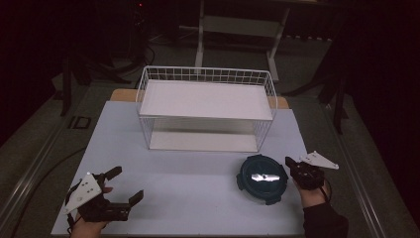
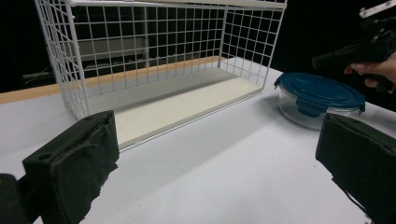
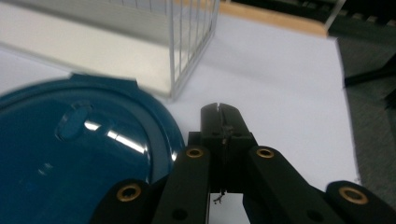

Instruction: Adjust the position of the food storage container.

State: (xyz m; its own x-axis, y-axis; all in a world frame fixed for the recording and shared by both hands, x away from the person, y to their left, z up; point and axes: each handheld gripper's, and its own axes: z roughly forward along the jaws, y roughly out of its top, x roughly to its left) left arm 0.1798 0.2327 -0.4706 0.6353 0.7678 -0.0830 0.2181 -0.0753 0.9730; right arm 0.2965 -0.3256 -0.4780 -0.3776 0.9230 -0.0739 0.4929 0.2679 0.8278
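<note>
A round glass container with a dark blue clip lid point(image 1: 261, 178) sits on the pale table, in front of the right end of a white wire rack point(image 1: 205, 106). My right gripper point(image 1: 289, 161) is just right of the container, jaws pressed together on nothing. In the right gripper view its shut tip point(image 3: 220, 112) points past the lid point(image 3: 70, 154) toward the rack's corner point(image 3: 182, 46). My left gripper point(image 1: 125, 184) rests at the front left, jaws wide apart and empty. Its pads point(image 2: 74, 168) frame the rack point(image 2: 159, 60) and the container point(image 2: 320, 93).
The table top point(image 1: 198, 198) lies between the two grippers. The rack has a solid white top shelf and a white base plate with an open front. A wooden edge point(image 1: 121, 94) shows behind the table. Dark floor and stand legs surround it.
</note>
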